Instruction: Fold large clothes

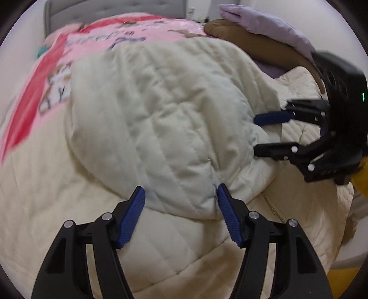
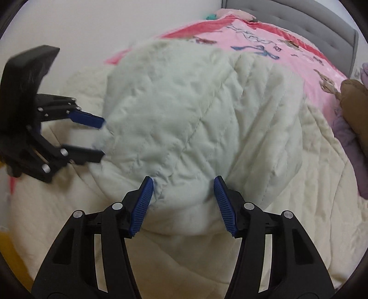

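Coat [image 1: 161, 119] cream, diamond-quilted; folded part paler, faintly greenish. Blanket [image 1: 110, 34] pink, red border, blue lettering, brown cartoon figures. Headboard [image 2: 322, 25] grey, tufted. Cushion [image 1: 253, 39] brown. Cloth [image 1: 264, 20] lilac. Pads [image 1: 132, 216] blue, ribbed; gripper bodies black.

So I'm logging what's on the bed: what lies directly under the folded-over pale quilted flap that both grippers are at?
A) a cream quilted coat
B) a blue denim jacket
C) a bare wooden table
A: the pale quilted flap rests on the cream quilted coat, spread over a pink printed blanket.
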`<action>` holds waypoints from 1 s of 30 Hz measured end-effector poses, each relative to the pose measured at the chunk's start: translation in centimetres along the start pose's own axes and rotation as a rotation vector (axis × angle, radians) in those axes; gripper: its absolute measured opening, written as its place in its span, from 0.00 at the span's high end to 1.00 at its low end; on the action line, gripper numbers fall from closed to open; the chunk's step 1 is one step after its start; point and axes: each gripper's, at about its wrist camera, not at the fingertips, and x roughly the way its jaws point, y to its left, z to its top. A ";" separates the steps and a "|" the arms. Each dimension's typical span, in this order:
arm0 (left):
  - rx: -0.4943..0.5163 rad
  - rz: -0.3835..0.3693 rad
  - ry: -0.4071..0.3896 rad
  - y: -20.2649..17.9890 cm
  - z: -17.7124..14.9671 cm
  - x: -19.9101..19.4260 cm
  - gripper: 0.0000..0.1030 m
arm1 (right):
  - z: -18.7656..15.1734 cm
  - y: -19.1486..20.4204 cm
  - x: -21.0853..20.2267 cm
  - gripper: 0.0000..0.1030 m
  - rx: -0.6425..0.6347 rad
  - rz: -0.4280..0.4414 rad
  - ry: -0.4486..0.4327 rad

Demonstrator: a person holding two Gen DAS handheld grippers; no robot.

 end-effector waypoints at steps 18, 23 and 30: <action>0.122 0.122 -0.131 6.7 5.8 -6.4 0.32 | 4.9 -8.3 -7.4 0.30 0.258 -0.062 -0.168; 0.100 0.035 -0.066 9.4 8.4 -2.8 0.35 | 4.4 -11.2 -2.8 0.41 0.290 -0.006 -0.055; 0.131 0.050 -0.049 7.0 7.5 -0.3 0.92 | 3.8 -10.5 0.5 0.85 0.322 0.020 0.028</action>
